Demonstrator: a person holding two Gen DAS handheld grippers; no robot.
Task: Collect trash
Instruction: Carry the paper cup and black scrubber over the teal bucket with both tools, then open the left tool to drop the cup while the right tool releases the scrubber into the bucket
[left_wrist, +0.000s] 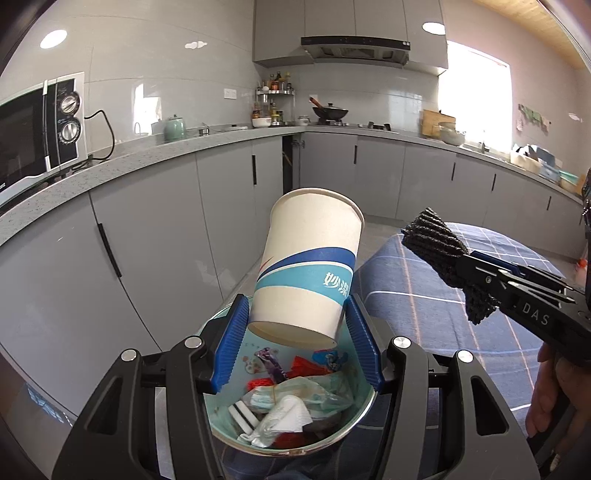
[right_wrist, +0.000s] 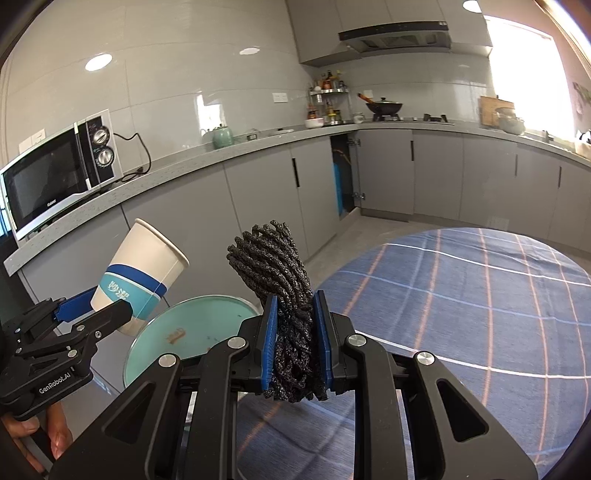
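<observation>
A white paper cup (left_wrist: 310, 258) with blue bands tilts between the blue pads of my left gripper (left_wrist: 297, 302), which is shut on its lower part. Directly below it sits a round teal bin (left_wrist: 218, 410) with wrappers, tissue and other scraps inside. At the right of the left wrist view, my right gripper (left_wrist: 469, 277) is shut on a black bundle of cord (left_wrist: 432, 236). In the right wrist view the cord bundle (right_wrist: 273, 258) sticks up from the right gripper (right_wrist: 295, 299). There the left gripper (right_wrist: 110, 302) holds the cup (right_wrist: 144, 266) over the bin (right_wrist: 192, 332).
A round table with a blue checked cloth (right_wrist: 461, 314) lies to the right of the bin. Grey cabinets and a counter wrap the room, with a microwave (right_wrist: 55, 177) at the left. One cabinet door (right_wrist: 341, 177) stands ajar. A person's hand (left_wrist: 550, 398) grips the right handle.
</observation>
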